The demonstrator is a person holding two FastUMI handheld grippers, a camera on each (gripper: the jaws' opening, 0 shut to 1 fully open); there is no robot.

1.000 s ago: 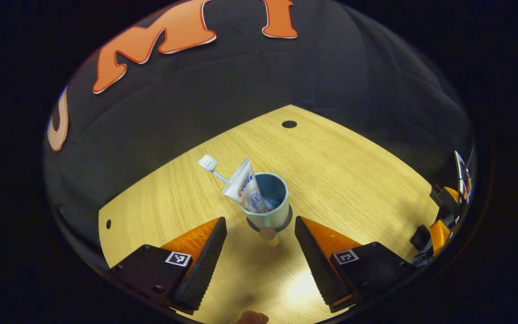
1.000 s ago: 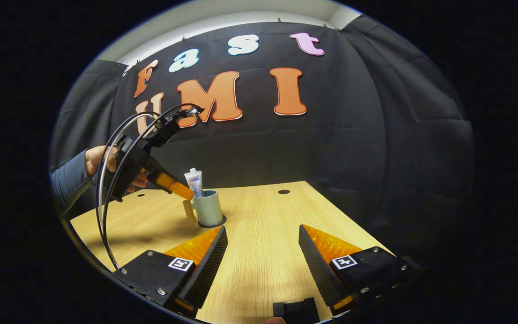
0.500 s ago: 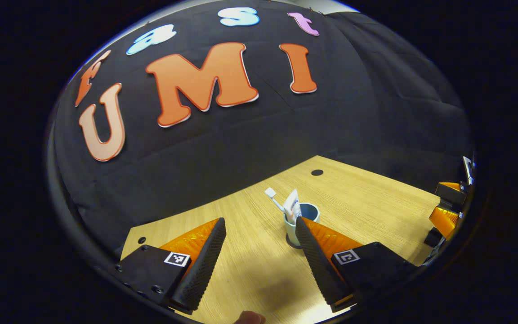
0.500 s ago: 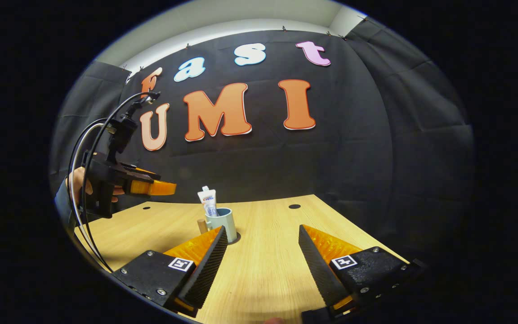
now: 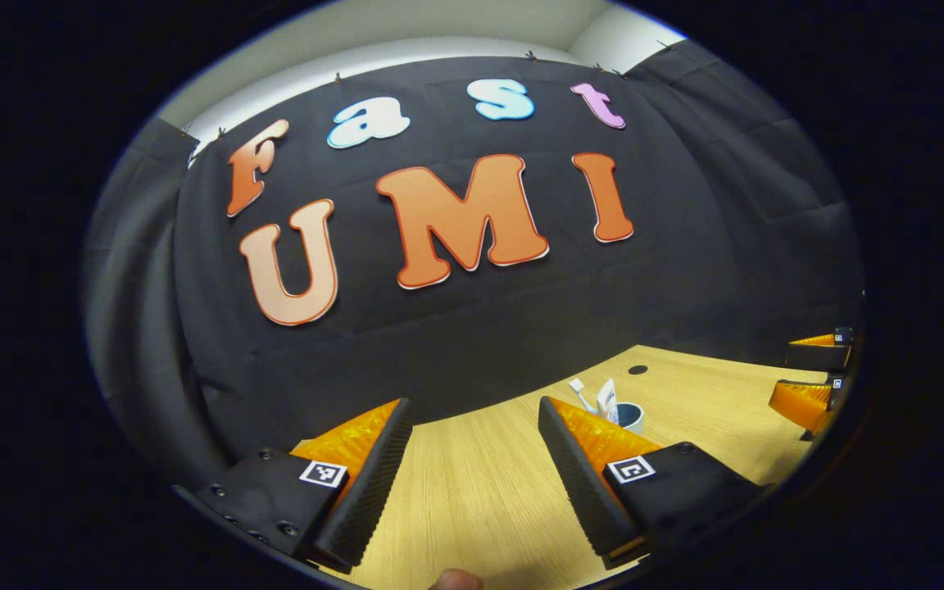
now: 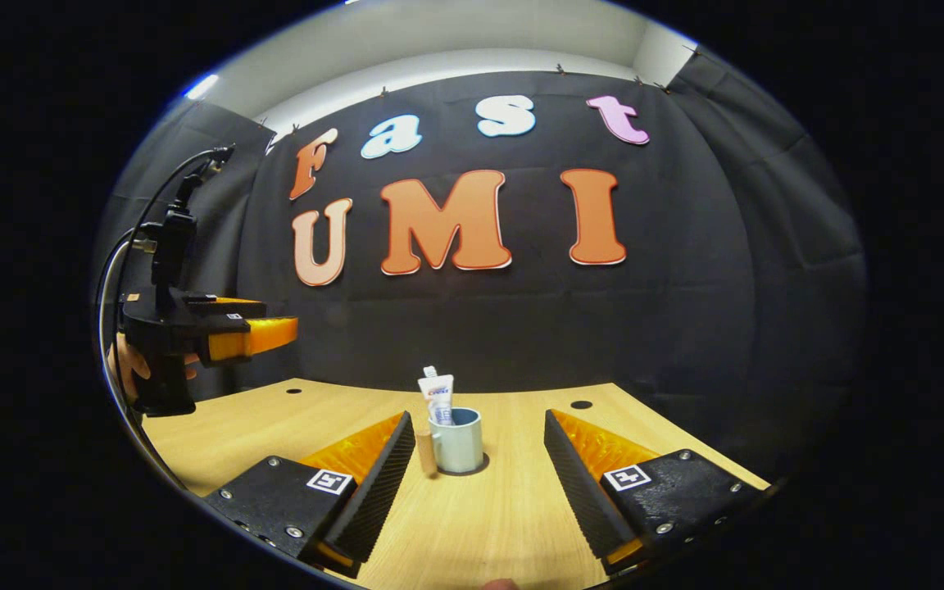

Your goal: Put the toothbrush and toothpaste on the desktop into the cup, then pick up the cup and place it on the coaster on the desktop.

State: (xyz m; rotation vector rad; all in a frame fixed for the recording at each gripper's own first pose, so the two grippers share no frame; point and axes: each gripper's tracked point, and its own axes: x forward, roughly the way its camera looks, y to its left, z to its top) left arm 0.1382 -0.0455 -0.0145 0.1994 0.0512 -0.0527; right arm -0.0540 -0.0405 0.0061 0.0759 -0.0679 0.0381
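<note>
A pale blue cup (image 6: 460,441) with a wooden handle (image 6: 425,452) stands upright on a dark coaster (image 6: 484,468) on the wooden table (image 6: 513,508). A toothpaste tube (image 6: 437,397) sticks out of it. In the left gripper view the cup (image 5: 631,418) is small and far off, holding the toothpaste (image 5: 605,400) and a white toothbrush (image 5: 577,392). My left gripper (image 5: 474,406) is open and empty, well back from the cup. My right gripper (image 6: 478,418) is open and empty, with the cup some way ahead of its fingers.
In the right gripper view the left gripper (image 6: 251,332) hangs level above the table's left end, held by a hand (image 6: 124,365). The right gripper (image 5: 808,385) shows at the far right of the left gripper view. The tabletop has small dark holes (image 6: 581,405).
My left gripper has drawn back and up from the cup and levelled out, so the cup shrinks to its right. The right gripper view has swung so the cup sits centred ahead.
</note>
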